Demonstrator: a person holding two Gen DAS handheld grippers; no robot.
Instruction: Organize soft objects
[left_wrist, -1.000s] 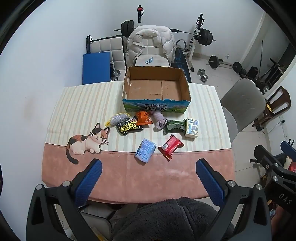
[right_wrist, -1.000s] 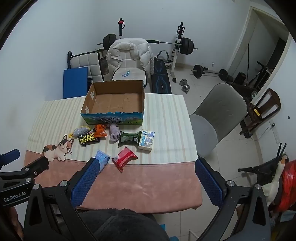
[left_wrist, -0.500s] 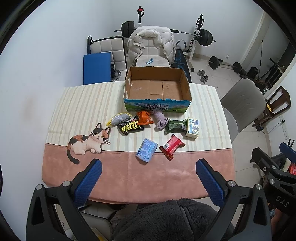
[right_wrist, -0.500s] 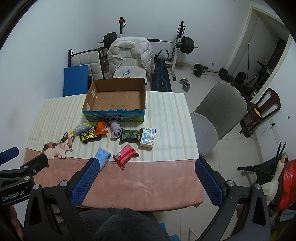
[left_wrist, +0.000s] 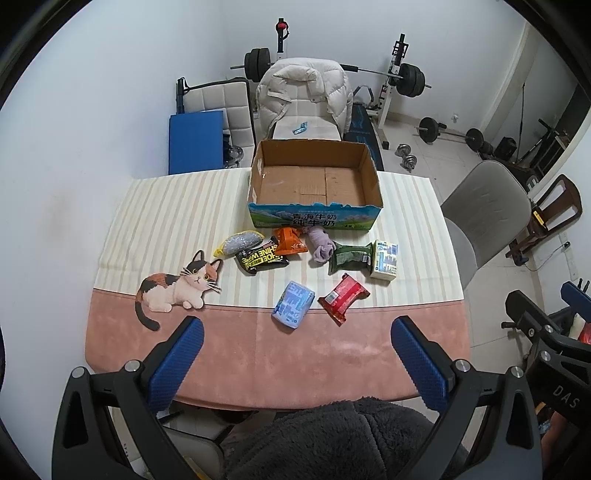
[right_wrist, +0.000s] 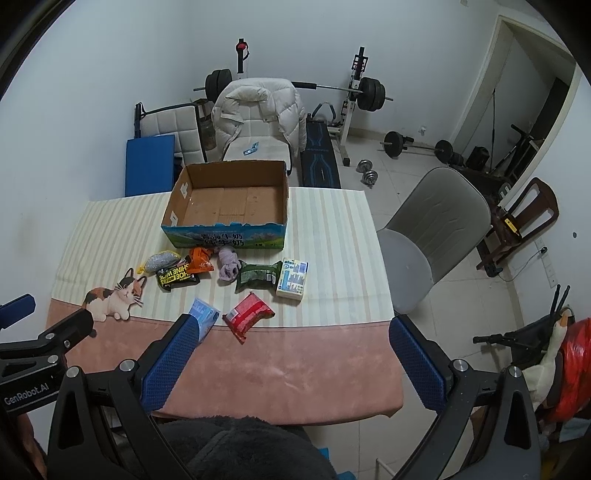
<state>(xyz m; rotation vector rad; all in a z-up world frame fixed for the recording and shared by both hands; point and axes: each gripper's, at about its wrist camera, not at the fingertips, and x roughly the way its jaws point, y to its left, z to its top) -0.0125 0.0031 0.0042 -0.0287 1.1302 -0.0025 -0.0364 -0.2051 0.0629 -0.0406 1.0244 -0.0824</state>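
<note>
An empty cardboard box (left_wrist: 314, 181) stands at the table's far middle; it also shows in the right wrist view (right_wrist: 227, 205). In front of it lie several soft packets: a silver pouch (left_wrist: 241, 242), a black pack (left_wrist: 263, 257), an orange pack (left_wrist: 290, 240), a purple cloth (left_wrist: 320, 247), a green pack (left_wrist: 350, 256), a white tissue pack (left_wrist: 385, 259), a blue pack (left_wrist: 293, 304) and a red pack (left_wrist: 343, 296). My left gripper (left_wrist: 295, 332) is open and empty, high above the table's near edge. My right gripper (right_wrist: 291, 332) is open and empty, also near the front edge.
The table has a striped and pink cloth (left_wrist: 295, 354) with a cat picture (left_wrist: 177, 286). A grey chair (left_wrist: 480, 206) stands at the right. A chair with a white jacket (left_wrist: 303, 96) and weight equipment (left_wrist: 406, 77) stand behind the table.
Both grippers have drifted slightly, so the table sits a little lower in both views. Nothing on the table has moved.
</note>
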